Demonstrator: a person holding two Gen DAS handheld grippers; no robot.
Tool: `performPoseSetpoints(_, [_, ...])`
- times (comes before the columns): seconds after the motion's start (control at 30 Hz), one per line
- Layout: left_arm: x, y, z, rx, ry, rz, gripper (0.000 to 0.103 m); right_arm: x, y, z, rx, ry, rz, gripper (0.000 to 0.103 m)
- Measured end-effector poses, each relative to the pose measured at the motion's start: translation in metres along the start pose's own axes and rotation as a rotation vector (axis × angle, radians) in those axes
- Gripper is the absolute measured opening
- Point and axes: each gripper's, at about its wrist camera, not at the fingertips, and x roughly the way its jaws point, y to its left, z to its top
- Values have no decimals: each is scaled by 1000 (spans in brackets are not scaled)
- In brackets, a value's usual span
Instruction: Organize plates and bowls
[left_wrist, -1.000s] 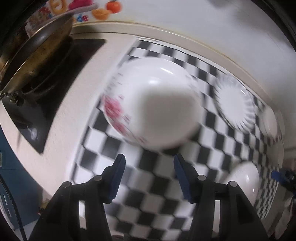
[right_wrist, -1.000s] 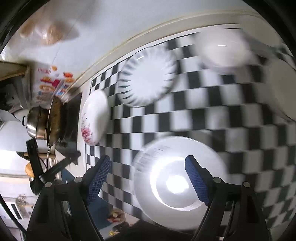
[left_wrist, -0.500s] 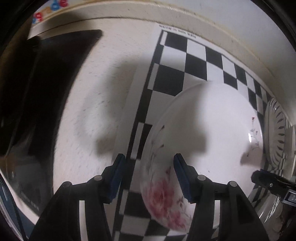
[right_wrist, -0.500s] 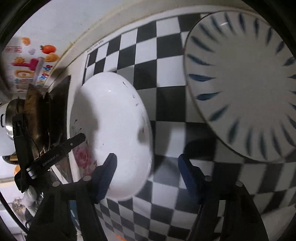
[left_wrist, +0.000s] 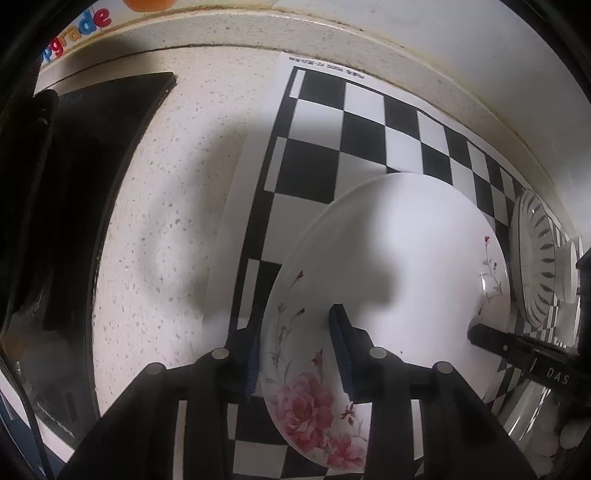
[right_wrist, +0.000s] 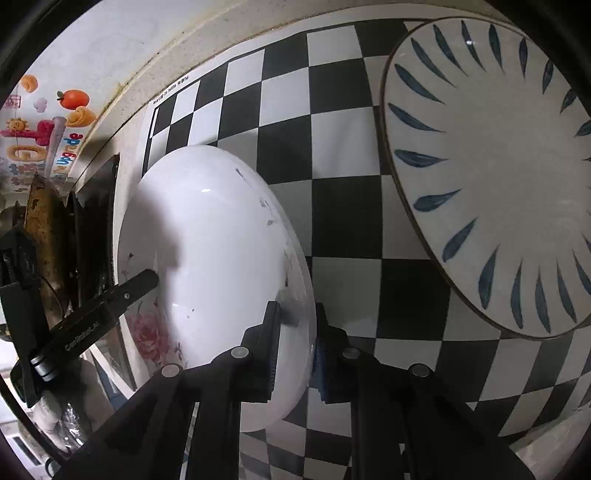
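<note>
Your left gripper (left_wrist: 295, 354) has its two fingers closed onto the near rim of the floral bowl (left_wrist: 399, 266), one finger inside the basin and one outside against the wall. Your right gripper (right_wrist: 293, 343) pinches the opposite rim of the same bowl (right_wrist: 214, 258) in the same way, so you hold it from both sides. The bowl sits over the left end of the checkered mat (left_wrist: 332, 122), mouth facing up. Whether its base touches the mat you cannot tell. It is round with no clear long axis; the pink rose print lies on the rim by your left gripper.

From the left wrist you see the speckled countertop (left_wrist: 177, 221) just left of the mat and the black cooktop (left_wrist: 81, 184) beyond that, with the raised back ledge (left_wrist: 332, 33) at the far edge. The right wrist shows what the left barely catches: the blue-leaf plate (right_wrist: 498, 166) lying flat on the mat, near the bowl with about a column of squares between them. In the left view that plate (left_wrist: 535, 258) appears only edge-on at the far right. The right view also shows a pan (right_wrist: 40, 229) on the cooktop side and your left gripper's finger (right_wrist: 110, 306) reaching into the bowl.

Bare mat lies between bowl and back ledge.
</note>
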Motion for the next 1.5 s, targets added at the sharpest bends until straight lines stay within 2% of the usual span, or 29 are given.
performPoseSetpoints(0.37, [-31,-34,-33,15,-49,-22,30,-28,-12,-17,-39,-38,3,18])
performPoseSetpoints(0.6, [-70,-63,-45,48,-85,-40,30,-67,-22,-31,-44,-101,29,18])
performPoseSetpoints(0.83, [-102,-106,-60,99,-128,-65,30,-121,-49,-60,-45,-172,52,18])
performPoseSetpoints(1.13, [-119,-173,-86,172,-131,-107,30,-181,-110,-103,-4,-245,57,18])
performPoseSetpoints(1.3, [-105,-210,-105,210,-95,-125,30,-204,-160,-134,26,-262,47,17])
performPoseSetpoints(1.5, [-80,-245,-130,252,-42,-124,30,-208,-211,-168,68,-246,28,17])
